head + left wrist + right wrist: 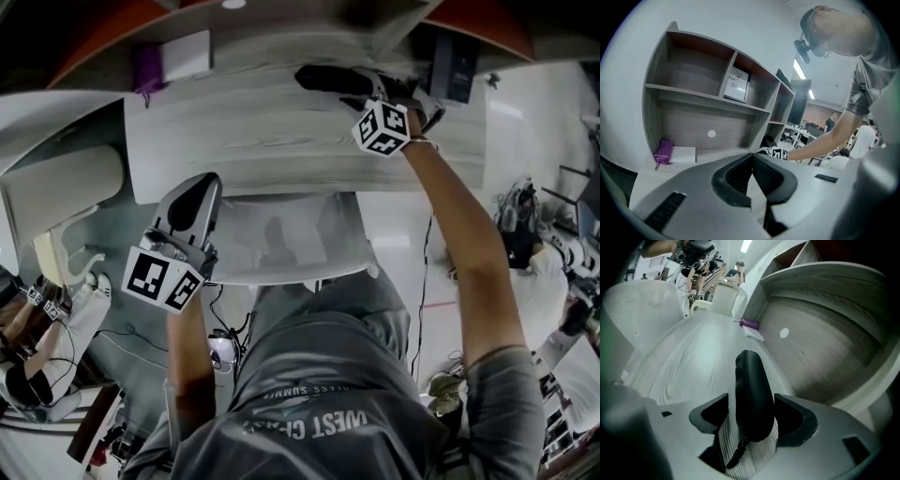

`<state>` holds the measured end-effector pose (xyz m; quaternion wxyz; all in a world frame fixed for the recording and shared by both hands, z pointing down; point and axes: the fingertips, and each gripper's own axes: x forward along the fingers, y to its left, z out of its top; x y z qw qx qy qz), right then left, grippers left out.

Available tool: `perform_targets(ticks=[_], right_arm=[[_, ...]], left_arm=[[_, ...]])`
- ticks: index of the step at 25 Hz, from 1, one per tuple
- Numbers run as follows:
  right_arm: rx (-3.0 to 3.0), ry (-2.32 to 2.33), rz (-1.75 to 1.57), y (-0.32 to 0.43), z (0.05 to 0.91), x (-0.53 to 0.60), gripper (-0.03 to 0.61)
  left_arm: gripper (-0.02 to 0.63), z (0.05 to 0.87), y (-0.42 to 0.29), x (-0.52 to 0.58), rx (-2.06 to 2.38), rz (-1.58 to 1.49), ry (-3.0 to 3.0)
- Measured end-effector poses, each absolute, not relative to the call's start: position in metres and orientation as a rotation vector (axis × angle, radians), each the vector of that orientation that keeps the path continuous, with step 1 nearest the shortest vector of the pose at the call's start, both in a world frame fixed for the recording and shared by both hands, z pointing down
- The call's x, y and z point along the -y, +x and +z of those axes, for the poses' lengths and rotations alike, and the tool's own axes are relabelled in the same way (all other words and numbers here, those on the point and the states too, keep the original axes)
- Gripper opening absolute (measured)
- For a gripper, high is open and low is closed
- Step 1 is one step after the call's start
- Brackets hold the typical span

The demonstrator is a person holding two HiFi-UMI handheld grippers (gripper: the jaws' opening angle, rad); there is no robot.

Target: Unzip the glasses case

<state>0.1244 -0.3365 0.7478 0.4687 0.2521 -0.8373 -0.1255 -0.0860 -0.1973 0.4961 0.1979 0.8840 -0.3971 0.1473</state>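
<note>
A pale wood-grain tabletop (pixel 272 141) under a grey shelf unit (pixel 708 96), with an open-plan office behind it, where a person works with tongs in each hand. The black, oblong, zipped glasses case (pixel 752 399) lies flat on the tabletop between the jaws of the right tongs (pixel 751 411). Its far end points away from them toward the shelf unit's back panel.

The case sits loose on a smooth surface. A squeeze that lands off-centre on its rounded shell could likely send it skidding ahead of the right tongs or twist it out of line. A grip straight across the seam would probably press the two halves together and make the zip drag. The small black zip pull (pixel 737 453) dangles at the case's near end, deep in the throat of the right tongs. The other tongs may have little room to reach it and could knock the case aside.

The right tongs stand wide open, astride the case with a gap on each side, pressing on nothing. The left tongs (pixel 752 157) are fully closed and empty, held above the tabletop's near edge, well apart from the case. A purple pouch (pixel 663 151) lies ahead of them to their left.
</note>
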Motion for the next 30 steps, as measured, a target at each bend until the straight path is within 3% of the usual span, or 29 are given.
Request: perform_targets(ticks=[3, 17, 30], right_arm=[[2.055, 0.685, -0.301, 0.127, 0.748, 0.348, 0.258], [2.182, 0.748, -0.064, 0.108, 0.709, 0.306, 0.25], [2.405, 0.726, -0.105, 0.064, 0.568, 0.215, 0.249]], left_arm=[[0.0, 0.5, -0.085, 0.196, 1.107, 0.418, 2.465], [0.0, 0.49, -0.09, 0.197, 1.095, 0.387, 2.475], [0.0, 0.462, -0.094, 0.181, 0.991, 0.319, 2.525]])
